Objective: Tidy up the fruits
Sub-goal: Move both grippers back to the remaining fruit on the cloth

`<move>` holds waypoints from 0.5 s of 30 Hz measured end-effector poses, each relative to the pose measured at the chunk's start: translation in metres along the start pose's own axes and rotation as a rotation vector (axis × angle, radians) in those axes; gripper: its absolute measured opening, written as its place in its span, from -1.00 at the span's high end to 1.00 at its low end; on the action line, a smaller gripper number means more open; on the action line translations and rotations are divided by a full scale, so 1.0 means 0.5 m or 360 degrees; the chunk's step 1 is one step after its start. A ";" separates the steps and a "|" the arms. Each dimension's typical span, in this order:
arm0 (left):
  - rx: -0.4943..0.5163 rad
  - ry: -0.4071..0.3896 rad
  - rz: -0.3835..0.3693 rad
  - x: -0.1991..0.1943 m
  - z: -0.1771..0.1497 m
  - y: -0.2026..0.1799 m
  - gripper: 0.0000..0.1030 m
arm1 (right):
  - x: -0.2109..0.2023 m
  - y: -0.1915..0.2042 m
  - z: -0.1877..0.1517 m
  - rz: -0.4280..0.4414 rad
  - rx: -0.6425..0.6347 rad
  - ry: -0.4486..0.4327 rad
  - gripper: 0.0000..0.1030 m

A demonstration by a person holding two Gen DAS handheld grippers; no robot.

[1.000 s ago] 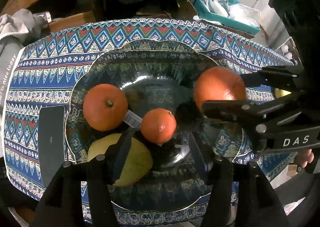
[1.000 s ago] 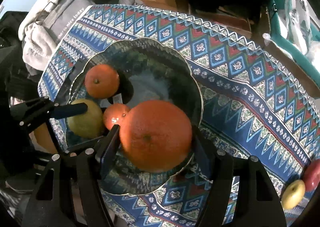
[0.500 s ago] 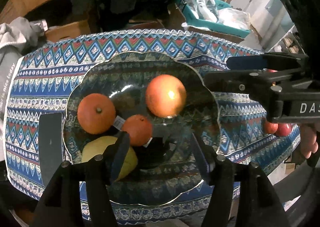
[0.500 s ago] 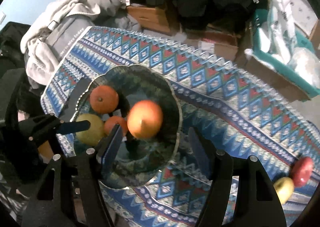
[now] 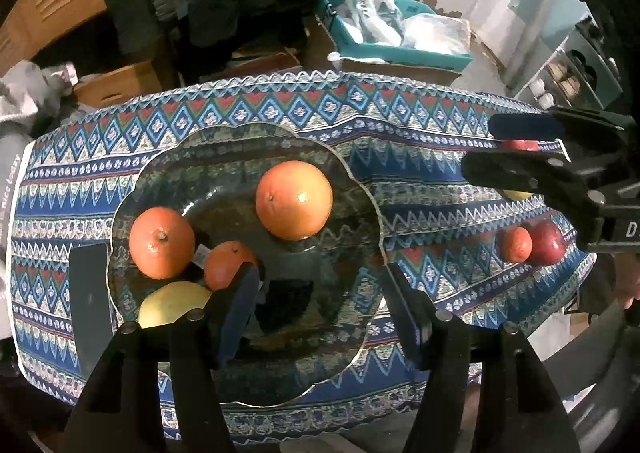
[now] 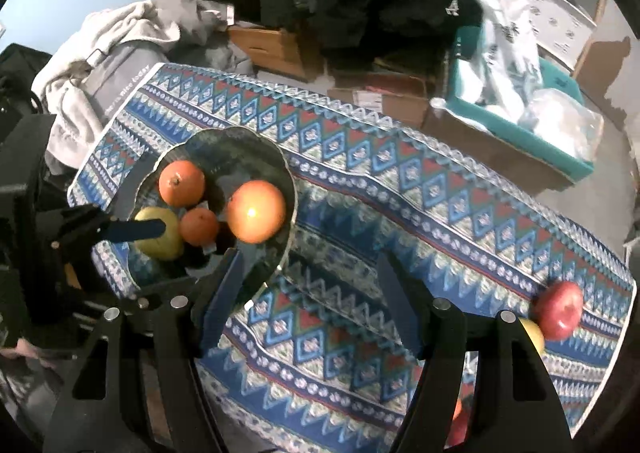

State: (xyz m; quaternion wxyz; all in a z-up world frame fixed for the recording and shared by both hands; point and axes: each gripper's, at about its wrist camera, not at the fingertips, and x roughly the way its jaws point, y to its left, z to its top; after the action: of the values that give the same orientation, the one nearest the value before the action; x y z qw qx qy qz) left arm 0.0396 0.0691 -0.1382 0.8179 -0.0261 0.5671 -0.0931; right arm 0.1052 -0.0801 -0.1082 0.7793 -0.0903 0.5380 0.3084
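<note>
Glass bowl (image 5: pixel 360 189), four fruits inside

Scalloped glass bowl (image 5: pixel 360 189) holds large orange grapefruit (image 5: pixel 294 199), two smaller oranges (image 5: pixel 162 243) (image 5: pixel 228 263), yellow-green pear (image 5: pixel 172 303). Small tangerine (image 5: pixel 516 244), red apple (image 5: pixel 546 243) touching, on cloth, well apart from bowl.

Lower left in the left wrist view, the yellow fruit (image 5: pixel 172 303) is half hidden behind the left gripper's finger (image 5: pixel 236 307). Far right, the right gripper (image 5: pixel 516 151) covers most of another yellow fruit (image 5: pixel 516 195).
</note>
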 end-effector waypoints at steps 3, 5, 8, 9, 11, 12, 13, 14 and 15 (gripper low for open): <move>0.0024 -0.0002 -0.0013 -0.005 0.002 -0.019 -0.27 | -0.022 -0.017 -0.018 -0.0017 0.0013 -0.0013 -0.36; 0.0044 -0.0004 -0.0015 -0.008 0.004 -0.031 -0.28 | -0.035 -0.028 -0.030 -0.0025 0.0023 -0.0023 -0.38; 0.0084 -0.0013 -0.0013 -0.010 0.006 -0.055 -0.38 | -0.052 -0.046 -0.048 -0.0041 0.0039 -0.0038 -0.43; 0.0103 -0.0013 -0.0009 -0.010 0.008 -0.065 -0.38 | -0.057 -0.054 -0.054 -0.0049 0.0045 -0.0043 -0.44; 0.0126 -0.0008 -0.0008 -0.006 0.010 -0.078 -0.38 | -0.066 -0.071 -0.068 -0.0067 0.0059 -0.0047 -0.44; 0.0136 -0.0006 -0.0009 -0.005 0.011 -0.086 -0.38 | -0.069 -0.081 -0.074 -0.0073 0.0070 -0.0048 -0.44; 0.0147 -0.0002 -0.0011 -0.003 0.013 -0.096 -0.38 | -0.072 -0.091 -0.081 -0.0077 0.0084 -0.0047 -0.44; 0.0154 0.0001 -0.0013 -0.002 0.014 -0.101 -0.38 | -0.075 -0.102 -0.090 -0.0084 0.0097 -0.0043 -0.44; 0.0167 0.0004 -0.0016 0.000 0.016 -0.110 -0.38 | -0.078 -0.113 -0.100 -0.0099 0.0111 -0.0041 -0.44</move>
State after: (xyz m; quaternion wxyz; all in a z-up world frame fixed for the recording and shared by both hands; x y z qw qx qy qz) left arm 0.0404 0.0144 -0.1272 0.8169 0.0140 0.5624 -0.1267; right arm 0.0898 -0.1635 -0.1044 0.7980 -0.0756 0.5352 0.2663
